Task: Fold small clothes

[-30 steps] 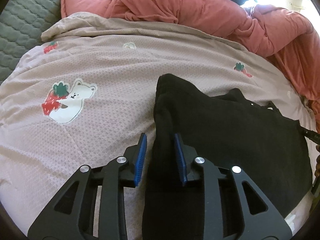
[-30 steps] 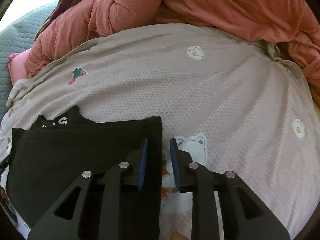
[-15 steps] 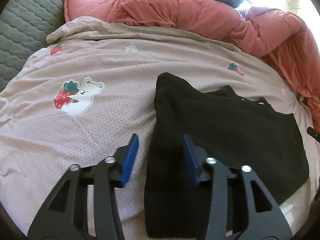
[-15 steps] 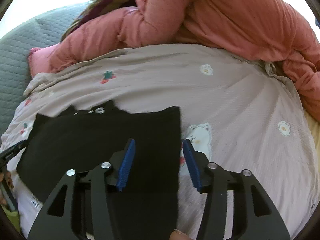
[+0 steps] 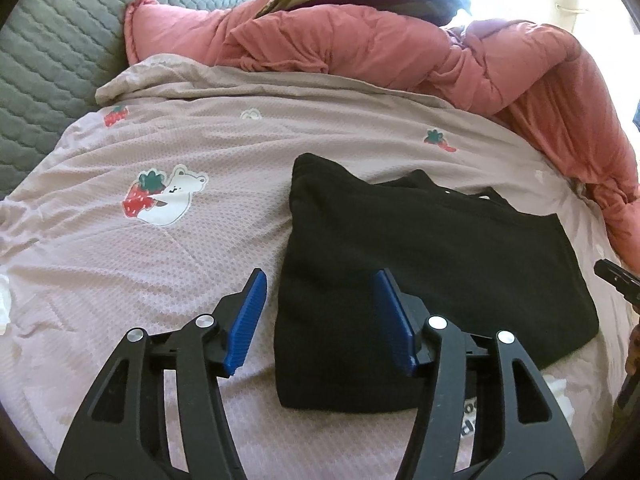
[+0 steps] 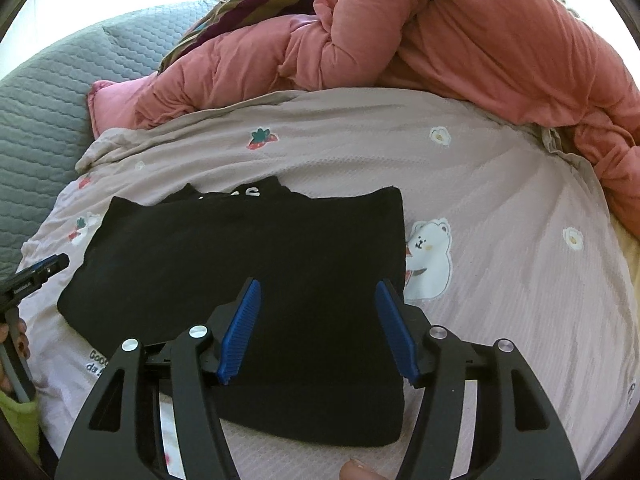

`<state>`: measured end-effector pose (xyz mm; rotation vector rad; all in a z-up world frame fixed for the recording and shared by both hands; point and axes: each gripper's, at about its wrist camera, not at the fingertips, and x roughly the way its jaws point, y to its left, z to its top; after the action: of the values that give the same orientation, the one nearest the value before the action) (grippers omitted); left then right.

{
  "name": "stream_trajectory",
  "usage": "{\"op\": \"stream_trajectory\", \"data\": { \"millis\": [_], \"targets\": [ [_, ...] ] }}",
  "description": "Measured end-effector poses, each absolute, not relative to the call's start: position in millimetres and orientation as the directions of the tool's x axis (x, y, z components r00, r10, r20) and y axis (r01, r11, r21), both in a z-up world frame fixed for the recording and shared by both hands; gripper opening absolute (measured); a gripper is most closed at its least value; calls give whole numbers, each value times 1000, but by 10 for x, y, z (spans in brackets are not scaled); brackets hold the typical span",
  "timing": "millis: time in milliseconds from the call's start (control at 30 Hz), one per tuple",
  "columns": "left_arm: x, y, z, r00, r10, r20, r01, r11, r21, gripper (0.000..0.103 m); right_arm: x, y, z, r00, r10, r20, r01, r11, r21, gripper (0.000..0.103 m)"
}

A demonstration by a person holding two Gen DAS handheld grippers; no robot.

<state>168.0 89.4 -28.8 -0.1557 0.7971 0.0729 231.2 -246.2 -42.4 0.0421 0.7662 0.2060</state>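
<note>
A black garment [image 5: 432, 264] lies folded flat on the pale pink printed sheet [image 5: 168, 288]; it also shows in the right wrist view [image 6: 248, 272], with white lettering at its far edge. My left gripper [image 5: 320, 320] is open and empty, raised above the garment's near left edge. My right gripper [image 6: 318, 328] is open and empty, raised above the garment's near right part. The other gripper's tip shows at the edge of each view.
A bunched salmon-red duvet [image 5: 400, 52] lies along the far side and right of the bed [image 6: 480, 40]. A grey quilted cover [image 5: 44, 52] is at the left. A striped cloth [image 6: 248, 8] lies behind the duvet.
Both grippers have opened, let go of the black garment's edges and pulled back and up. The garment now lies flat on the sheet.
</note>
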Motion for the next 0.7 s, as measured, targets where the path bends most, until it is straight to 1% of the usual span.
{"op": "stream_trajectory", "data": {
  "millis": [100,400,600,700],
  "targets": [
    [1632,863,-270,698,6,-716,-115,988,-104,53,2261,-2438,-424,698,204,-686,-173,978,115,59],
    [1523,784,-323,679,4,-734,-94,992,-82,53,2120,-2291,-469,683,211,-699,-207,974,92,59],
    [1539,747,-559,603,34,-797,-104,994,-36,54,2086,-2176,-602,653,213,-727,-234,969,73,59],
    [1518,761,-646,584,24,-812,-103,994,-45,54,2099,-2159,-722,633,178,-754,-223,974,43,59]
  ]
}}
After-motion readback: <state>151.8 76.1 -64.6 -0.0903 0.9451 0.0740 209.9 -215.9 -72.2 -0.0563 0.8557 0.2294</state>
